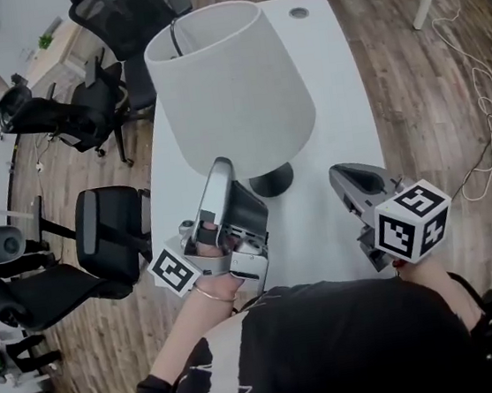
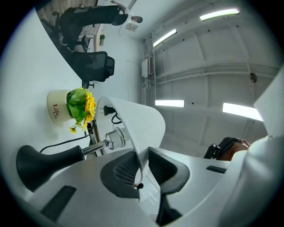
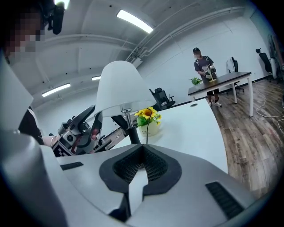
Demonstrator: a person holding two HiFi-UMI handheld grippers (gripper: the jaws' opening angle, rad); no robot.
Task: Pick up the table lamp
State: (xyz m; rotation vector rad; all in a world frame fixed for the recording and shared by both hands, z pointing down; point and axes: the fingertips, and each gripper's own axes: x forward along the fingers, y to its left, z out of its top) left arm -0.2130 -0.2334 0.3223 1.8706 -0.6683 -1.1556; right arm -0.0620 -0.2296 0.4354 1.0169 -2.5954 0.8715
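Left tongs (image 2: 143,165), clamped on lampshade (image 2: 137,122) (lower rim)

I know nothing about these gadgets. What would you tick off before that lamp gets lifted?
1. Grip: the left hand-held gripper has the lower rim of the white fabric lampshade pinched between its pads: ok.
2. Hold point: only the thin shade is held, not the chrome stem, so it may flex: not ok.
3. Right hand-held gripper: shut, empty, apart from the lamp and free to support it: ok.
4. Black round lamp base on or off the white table: cannot tell.
5. Black plug: prongs bare, not in a socket: ok.
6. Cream pot of yellow flowers stands near the base, clearance: cannot tell.
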